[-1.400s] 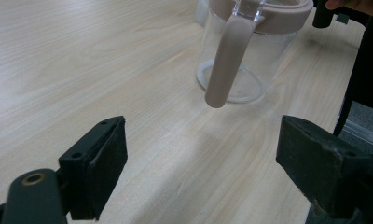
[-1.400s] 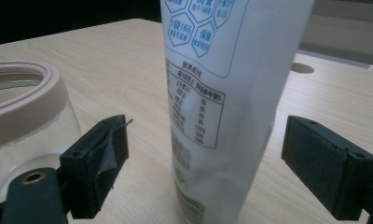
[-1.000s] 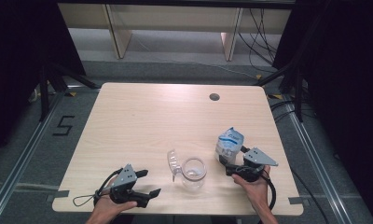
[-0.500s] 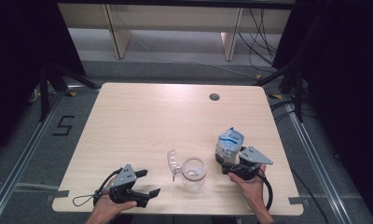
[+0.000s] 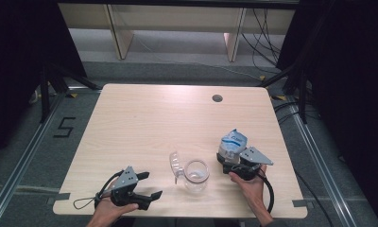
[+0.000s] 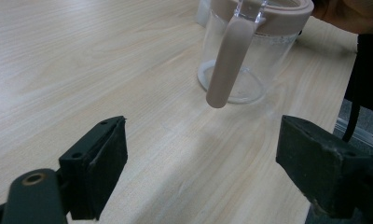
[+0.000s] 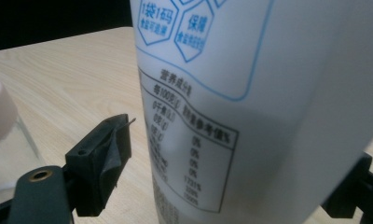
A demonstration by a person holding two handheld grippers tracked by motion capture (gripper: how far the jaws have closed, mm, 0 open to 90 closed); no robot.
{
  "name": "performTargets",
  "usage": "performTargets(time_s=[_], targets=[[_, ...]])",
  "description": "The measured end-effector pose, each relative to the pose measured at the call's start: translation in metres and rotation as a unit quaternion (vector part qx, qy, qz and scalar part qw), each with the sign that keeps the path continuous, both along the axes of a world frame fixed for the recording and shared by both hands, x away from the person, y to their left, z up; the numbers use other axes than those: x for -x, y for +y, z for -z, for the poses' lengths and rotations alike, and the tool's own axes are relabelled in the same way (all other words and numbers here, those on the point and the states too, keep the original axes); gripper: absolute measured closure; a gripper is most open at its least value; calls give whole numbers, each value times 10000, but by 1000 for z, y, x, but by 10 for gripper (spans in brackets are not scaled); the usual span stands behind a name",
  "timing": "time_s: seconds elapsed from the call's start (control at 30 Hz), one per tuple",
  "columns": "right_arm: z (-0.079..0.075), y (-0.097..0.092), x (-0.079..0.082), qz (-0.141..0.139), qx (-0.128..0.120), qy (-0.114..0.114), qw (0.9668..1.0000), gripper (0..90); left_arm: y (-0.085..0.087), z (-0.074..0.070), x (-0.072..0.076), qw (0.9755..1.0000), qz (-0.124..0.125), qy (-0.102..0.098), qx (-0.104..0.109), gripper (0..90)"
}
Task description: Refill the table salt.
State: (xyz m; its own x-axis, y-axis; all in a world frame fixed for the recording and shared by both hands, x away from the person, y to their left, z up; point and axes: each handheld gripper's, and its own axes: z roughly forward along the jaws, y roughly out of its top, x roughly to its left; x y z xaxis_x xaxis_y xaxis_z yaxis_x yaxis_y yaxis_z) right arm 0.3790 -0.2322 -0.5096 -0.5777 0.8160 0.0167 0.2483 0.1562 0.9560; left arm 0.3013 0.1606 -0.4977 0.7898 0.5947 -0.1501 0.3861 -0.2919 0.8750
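Observation:
A white and blue printed bag [image 5: 233,143] stands upright on the wooden table [image 5: 154,123] at the right front. My right gripper [image 5: 227,161] sits just behind it. In the right gripper view, my right gripper [image 7: 236,186] is open, with the bag [image 7: 250,93] between its jaws and a small gap at the left jaw. A clear glass jar [image 5: 196,175] stands at the front middle, its hinged lid [image 5: 176,166] swung open to the left. My left gripper [image 5: 151,185] rests open on the table left of the jar. My left gripper [image 6: 201,172] faces the jar [image 6: 250,70].
A round cable hole [image 5: 217,98] lies near the table's far right edge. The jar's rim [image 7: 0,112] shows just left of the bag. Shelving legs and cables stand on the floor beyond the table. A hand holds each gripper at the front edge.
My right gripper has slid a little left and forward, so the bag now stands between its jaws. The left gripper, the jar and the bag have stayed put.

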Motion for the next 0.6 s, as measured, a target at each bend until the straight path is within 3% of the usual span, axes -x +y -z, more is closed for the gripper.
performTargets(time_s=[0.17,0.3,0.37,0.4,0.43,0.47,0.6], targets=[[1,1,0,41,-86,137,9999,213,0,0,0,10000,-17,18,-34,159],[2,-1,-3,-100,-81,49,9999,243,0,0,0,10000,-16,27,-14,160],[2,-1,-3,19,-77,15,10000,251,0,0,1,10000,-48,55,-7,159],[2,-2,-4,-53,-23,56,10000,257,-1,0,2,9999,-67,111,55,160],[3,1,-1,19,-163,188,9997,264,-1,0,1,10000,-30,35,-29,160],[3,-1,-4,-41,-126,43,9999,269,-1,0,1,10000,-31,41,-31,160],[4,-2,-5,-80,-43,142,9999,284,-1,0,1,10000,-6,36,-2,160]])
